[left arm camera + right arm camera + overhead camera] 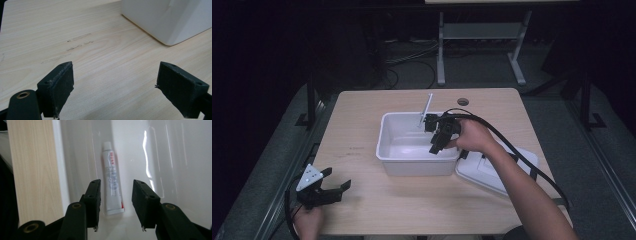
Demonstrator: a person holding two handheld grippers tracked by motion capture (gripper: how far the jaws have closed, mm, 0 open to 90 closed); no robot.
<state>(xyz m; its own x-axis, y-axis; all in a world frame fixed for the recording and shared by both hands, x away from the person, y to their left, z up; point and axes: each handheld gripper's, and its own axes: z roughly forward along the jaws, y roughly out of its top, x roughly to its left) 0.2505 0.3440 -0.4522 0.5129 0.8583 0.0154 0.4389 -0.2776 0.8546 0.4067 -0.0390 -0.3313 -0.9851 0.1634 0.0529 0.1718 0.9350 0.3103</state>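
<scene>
A white plastic bin (384, 135) stands in the middle of the wooden table. On its floor lies a white toothpaste tube (112, 182) with red and blue print, its cap pointing away from the camera. My right gripper (435, 142) hangs over the bin's right part, pointing down into it. In the right gripper view its jaws (116, 200) stand apart above the tube's crimped end, and the pads are not pressing on it. My left gripper (338, 178) rests near the table's front left corner, open with nothing between its pads (60, 85).
A white lid (492, 172) lies flat to the right of the bin. A thin pale stick (427, 107) leans up from the bin's back rim. The bin's corner (165, 20) rises ahead of the left gripper. A cable hole (463, 101) sits at the table's back.
</scene>
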